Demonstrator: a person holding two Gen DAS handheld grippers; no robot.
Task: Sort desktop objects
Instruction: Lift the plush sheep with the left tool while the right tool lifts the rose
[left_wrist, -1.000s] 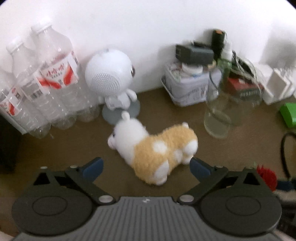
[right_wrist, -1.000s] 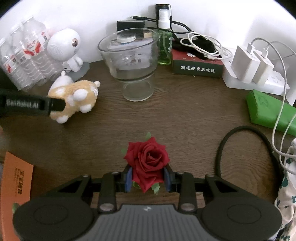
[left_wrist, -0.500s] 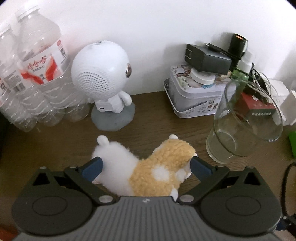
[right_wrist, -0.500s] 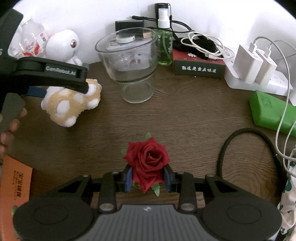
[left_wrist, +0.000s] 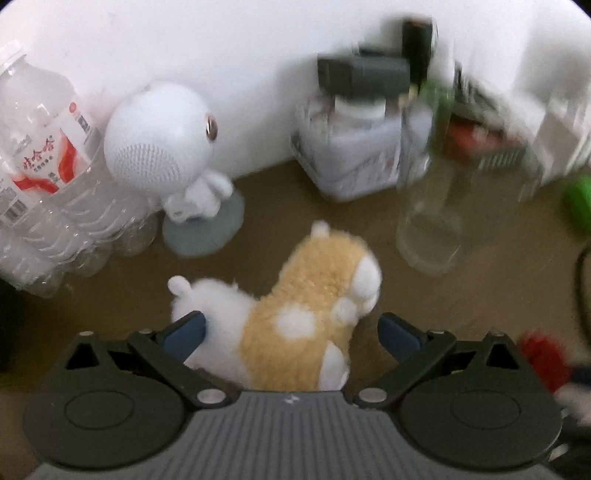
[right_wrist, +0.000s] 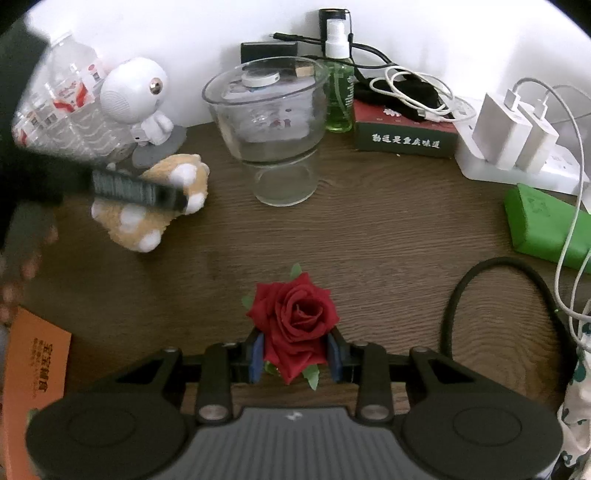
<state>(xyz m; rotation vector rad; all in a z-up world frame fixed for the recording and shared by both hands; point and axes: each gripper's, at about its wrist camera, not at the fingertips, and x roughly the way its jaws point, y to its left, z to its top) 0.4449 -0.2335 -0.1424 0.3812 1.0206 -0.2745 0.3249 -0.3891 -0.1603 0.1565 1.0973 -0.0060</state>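
Note:
A white and tan plush toy (left_wrist: 295, 314) lies on the brown wooden desk (right_wrist: 369, 240), its white head to the left. My left gripper (left_wrist: 291, 330) is open and straddles it, a blue pad on each side. The left pad sits by the head and the right pad stands apart from the body. In the right wrist view one of its fingers (right_wrist: 136, 190) crosses over the plush toy (right_wrist: 147, 225), blurred. My right gripper (right_wrist: 295, 354) is shut on a red rose (right_wrist: 295, 314), held a little above the desk's near side.
Water bottles (left_wrist: 44, 184) and a white round-headed robot figure (left_wrist: 159, 147) stand at the back left. An empty glass vase (right_wrist: 273, 129), a tin box (left_wrist: 351, 158), a green spray bottle (right_wrist: 338, 92), a red box (right_wrist: 402, 129), a power strip (right_wrist: 517, 158), a green pack (right_wrist: 543, 225), a black cable loop (right_wrist: 461, 295) and an orange box (right_wrist: 33, 369) surround the middle.
My left gripper has come forward and down, so the plush toy that lay ahead of its fingers now sits between them. The right gripper and the rose have kept still.

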